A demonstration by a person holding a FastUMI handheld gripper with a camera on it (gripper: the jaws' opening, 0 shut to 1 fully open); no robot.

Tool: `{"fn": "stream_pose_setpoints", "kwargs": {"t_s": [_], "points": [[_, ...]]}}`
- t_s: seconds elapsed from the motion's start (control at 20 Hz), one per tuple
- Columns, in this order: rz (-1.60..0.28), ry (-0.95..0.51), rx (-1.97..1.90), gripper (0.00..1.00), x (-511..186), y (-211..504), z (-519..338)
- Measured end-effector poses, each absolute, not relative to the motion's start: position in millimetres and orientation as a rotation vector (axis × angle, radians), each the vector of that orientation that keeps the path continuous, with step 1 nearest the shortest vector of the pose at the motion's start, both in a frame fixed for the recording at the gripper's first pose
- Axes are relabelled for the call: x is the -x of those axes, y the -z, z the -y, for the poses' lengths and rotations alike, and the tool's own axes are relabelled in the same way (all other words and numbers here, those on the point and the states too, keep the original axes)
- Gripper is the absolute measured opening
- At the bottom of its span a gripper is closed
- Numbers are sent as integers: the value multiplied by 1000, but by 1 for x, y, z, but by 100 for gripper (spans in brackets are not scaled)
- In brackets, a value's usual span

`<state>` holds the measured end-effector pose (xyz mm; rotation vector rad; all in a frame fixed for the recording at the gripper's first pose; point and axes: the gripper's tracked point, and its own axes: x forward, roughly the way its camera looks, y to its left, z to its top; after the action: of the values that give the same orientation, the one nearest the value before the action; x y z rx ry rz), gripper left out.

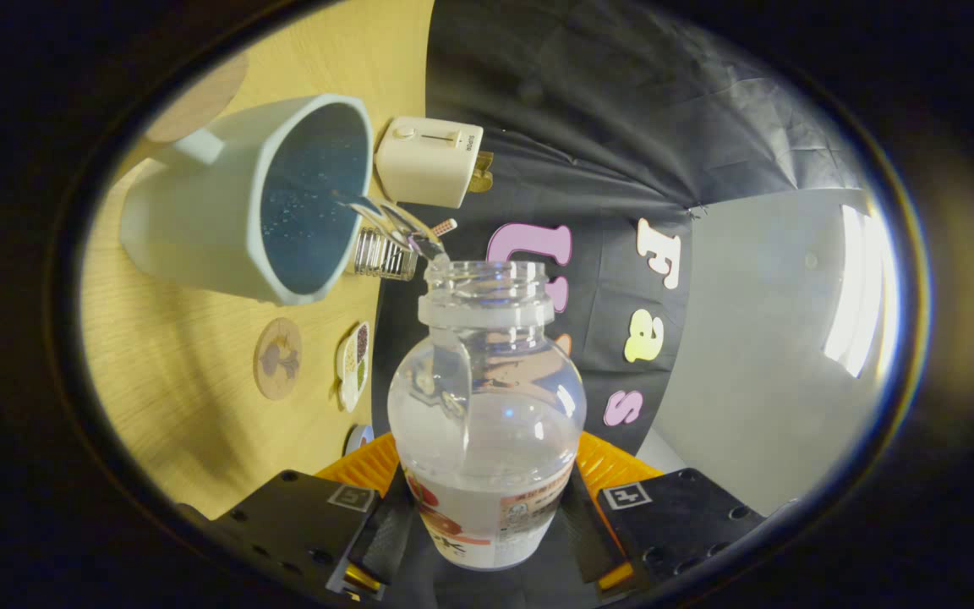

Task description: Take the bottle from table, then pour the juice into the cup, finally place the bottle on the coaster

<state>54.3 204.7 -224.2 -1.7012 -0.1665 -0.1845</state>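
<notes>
A clear plastic bottle (487, 397) with a paper label and no cap sits between my fingers, and my gripper (487, 524) is shut on its lower body. The whole view is rolled, so the bottle is tipped toward a pale blue cup (225, 203) with a dark speckled inside. A thin clear stream (394, 224) runs from the bottle's mouth to the cup's rim. A round wooden coaster (199, 106) lies on the table beyond the cup, partly hidden by it.
The wooden table (174, 389) carries a cream toaster (428, 161), a clear ribbed glass (381, 254), a small round coaster with a leaf picture (277, 358) and a small dish with dark bits (353, 364).
</notes>
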Motion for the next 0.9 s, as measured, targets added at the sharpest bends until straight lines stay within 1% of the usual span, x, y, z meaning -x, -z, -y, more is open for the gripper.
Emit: {"fn": "stream_pose_setpoints", "kwargs": {"t_s": [0.55, 0.9], "points": [[139, 171, 1761, 82, -55, 230, -209], [131, 198, 1790, 82, -46, 225, -198]]}}
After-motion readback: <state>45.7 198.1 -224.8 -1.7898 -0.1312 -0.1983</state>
